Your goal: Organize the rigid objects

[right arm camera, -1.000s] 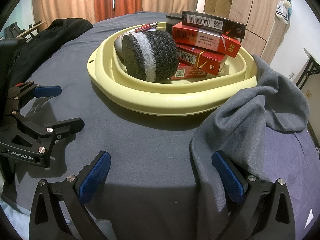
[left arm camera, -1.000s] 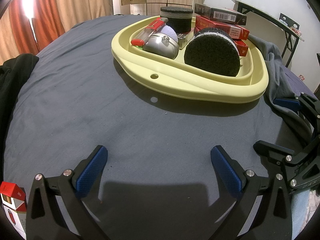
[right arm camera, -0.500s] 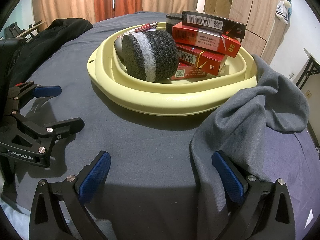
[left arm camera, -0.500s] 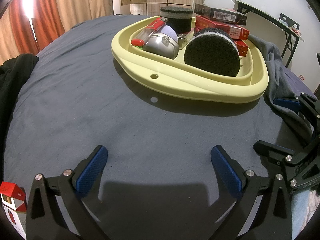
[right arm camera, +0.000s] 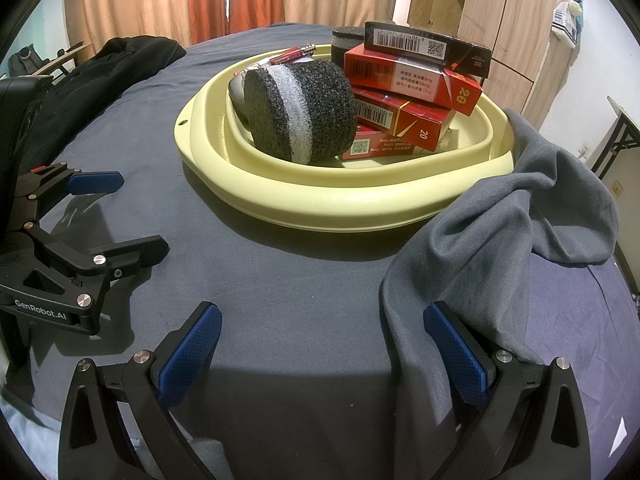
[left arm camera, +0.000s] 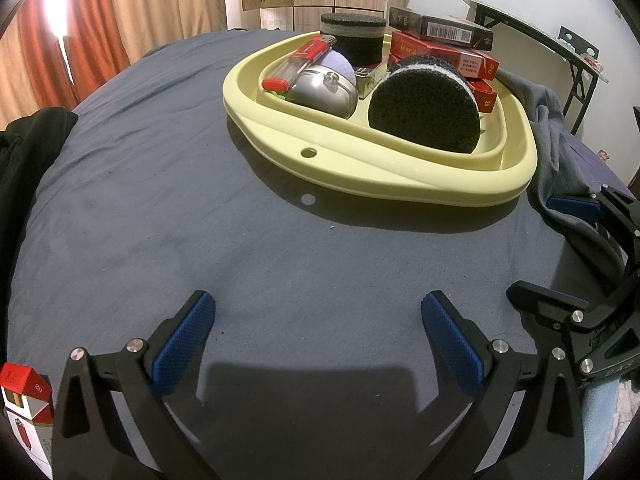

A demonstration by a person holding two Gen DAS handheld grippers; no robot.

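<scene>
1. Dark blue bedding [left arm camera: 168, 208] carries the yellow tray [left arm camera: 400, 184] at 12 o'clock of both grippers; boxes [right arm camera: 404, 80] and a foam puck [right arm camera: 300, 112] fill it.
2. Left gripper [left arm camera: 318, 330] and right gripper [right arm camera: 320, 340] are spread, empty.
3. Risk: the stacked boxes look likely to slide if nudged.
4. Only the left view shows the carton [left arm camera: 24, 404] at 8 o'clock; only the right view shows the grey cloth [right arm camera: 500, 240] against its finger.

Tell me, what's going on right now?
Left gripper open, empty. Right gripper open, empty. Yellow basin loaded. Grey cloth draped by right finger.

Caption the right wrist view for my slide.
Open right hand-held gripper faces a yellow tray holding foam cylinder and cartons.
</scene>
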